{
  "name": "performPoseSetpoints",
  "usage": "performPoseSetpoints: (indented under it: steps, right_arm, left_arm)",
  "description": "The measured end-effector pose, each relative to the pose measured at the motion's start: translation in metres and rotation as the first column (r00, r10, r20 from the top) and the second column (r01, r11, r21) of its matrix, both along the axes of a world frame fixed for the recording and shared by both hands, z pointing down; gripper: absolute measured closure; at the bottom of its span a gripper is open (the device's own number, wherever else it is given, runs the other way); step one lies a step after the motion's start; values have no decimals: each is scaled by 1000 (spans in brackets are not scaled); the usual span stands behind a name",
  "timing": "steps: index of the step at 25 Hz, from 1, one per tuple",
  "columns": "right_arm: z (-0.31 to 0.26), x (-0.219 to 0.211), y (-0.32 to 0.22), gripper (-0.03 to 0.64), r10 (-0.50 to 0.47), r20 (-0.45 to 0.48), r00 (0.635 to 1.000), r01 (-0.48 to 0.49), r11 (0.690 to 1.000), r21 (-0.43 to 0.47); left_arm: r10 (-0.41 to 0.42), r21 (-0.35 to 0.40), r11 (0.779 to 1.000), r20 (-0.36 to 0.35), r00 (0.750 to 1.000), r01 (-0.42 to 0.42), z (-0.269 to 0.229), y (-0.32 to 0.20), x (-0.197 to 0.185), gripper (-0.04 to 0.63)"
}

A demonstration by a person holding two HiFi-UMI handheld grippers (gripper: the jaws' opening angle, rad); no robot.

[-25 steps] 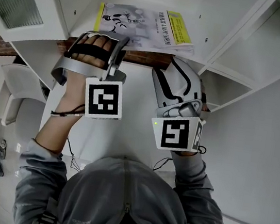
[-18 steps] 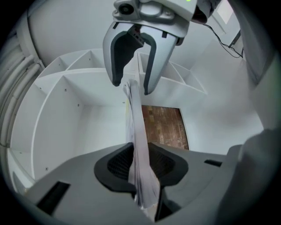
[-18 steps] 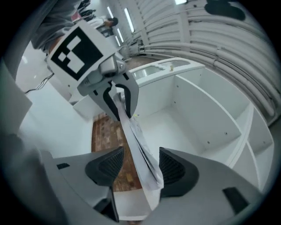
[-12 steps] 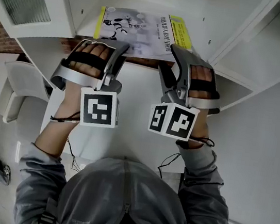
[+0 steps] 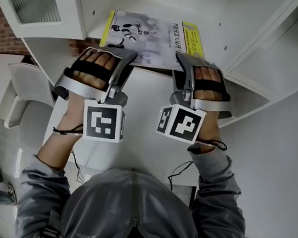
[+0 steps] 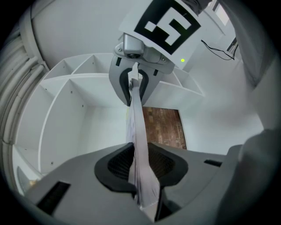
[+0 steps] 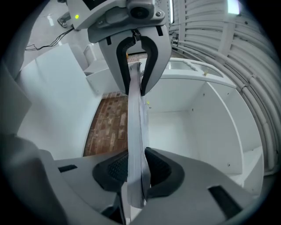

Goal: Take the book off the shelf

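Right below me there's the grey hood of the person. Just ahead of it the two marker cubes sit side by side, one on each tool, with a strapped hand behind each. The left gripper (image 5: 126,58) has its ribbed black fingers (image 6: 115,165) pinched on the near edge of the thin paperback book with the white-and-yellow cover (image 5: 151,33), and from that gripper's own view the pages run edge-on straight up between the pads. Over on the other side, the right gripper (image 5: 183,60) is closing as we speak. The same book edge is already between its fingers (image 7: 160,169), and both pads look to be bearing on the paper. So the grasp is made: two holds on the front edge, set apart towards its left and right corners. Beyond the fingers, though, nearly all of the book lies flat, cover up, inside the open compartment of the white wooden shelf (image 5: 154,8). Whether the near edge has lifted clear of the board I can't tell from here. Past the shelf there's a strip of brown brick-pattern floor showing. By my reckoning the reaching and gripping are done. What's left is the real business: drawing the book back towards the body and getting it clear of the compartment. A soft paperback held only by one edge may sag as it comes.
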State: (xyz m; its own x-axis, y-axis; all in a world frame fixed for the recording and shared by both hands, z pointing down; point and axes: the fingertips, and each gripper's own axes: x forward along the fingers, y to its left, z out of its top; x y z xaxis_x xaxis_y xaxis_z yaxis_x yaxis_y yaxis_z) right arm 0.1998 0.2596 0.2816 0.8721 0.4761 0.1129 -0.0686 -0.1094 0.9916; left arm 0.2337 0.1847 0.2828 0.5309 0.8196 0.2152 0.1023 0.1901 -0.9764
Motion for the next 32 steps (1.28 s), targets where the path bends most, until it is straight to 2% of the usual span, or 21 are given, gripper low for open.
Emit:
performPoseSetpoints:
  steps: [5, 6, 8, 10, 15, 20, 22, 24, 26, 30, 31, 32]
  right_arm:
    - [0, -3, -3, 525, 6, -17, 1000, -6, 1000, -5]
    - [0, -3, -4, 526, 7, -16, 1000, -7, 1000, -4]
    - [0, -3, -5, 528, 9, -11, 1000, -9, 1000, 1]
    - [-1, -3, -7, 528, 13, -1, 1000, -13, 1000, 15]
    - [-5, -5, -12, 528, 23, 26, 999, -24, 999, 44]
    - [-3, -2, -11, 528, 20, 52, 998, -25, 996, 83]
    - [-3, -2, -13, 528, 16, 57, 998, -22, 995, 96]
    - [-5, -4, -16, 528, 16, 60, 998, -22, 995, 102]
    - [-6, -4, -18, 526, 18, 63, 998, -24, 994, 103]
    - [0, 0, -14, 517, 18, 76, 997, -26, 993, 112]
    - [3, 2, -12, 501, 18, 79, 997, -27, 993, 119]
    - [7, 4, -10, 457, 21, 80, 997, -31, 992, 123]
  left_arm:
    - [-10, -12, 1000, -12, 1000, 10, 2, 0, 1, 455]
    - [-16, -16, 1000, -30, 999, 15, 3, 1, 3, 419]
    - [-33, -34, 999, -89, 996, 30, 4, 5, 9, 306]
    - [-48, -56, 998, -130, 990, 41, 2, 9, 15, 276]
    - [-55, -73, 996, -122, 991, 46, -3, 21, 25, 268]
    - [-65, -85, 995, -148, 987, 52, -1, 39, 39, 270]
    - [-73, -91, 994, -167, 983, 59, -1, 41, 44, 288]
    - [-77, -109, 992, -193, 978, 57, -5, 39, 45, 406]
    - [-75, -124, 991, -205, 976, 50, -9, 38, 44, 495]
    - [-65, -115, 992, -148, 987, 48, -7, 41, 46, 518]
    - [-64, -108, 993, -136, 989, 49, -5, 41, 47, 520]
    - [-64, -101, 994, -130, 989, 51, -3, 42, 47, 520]
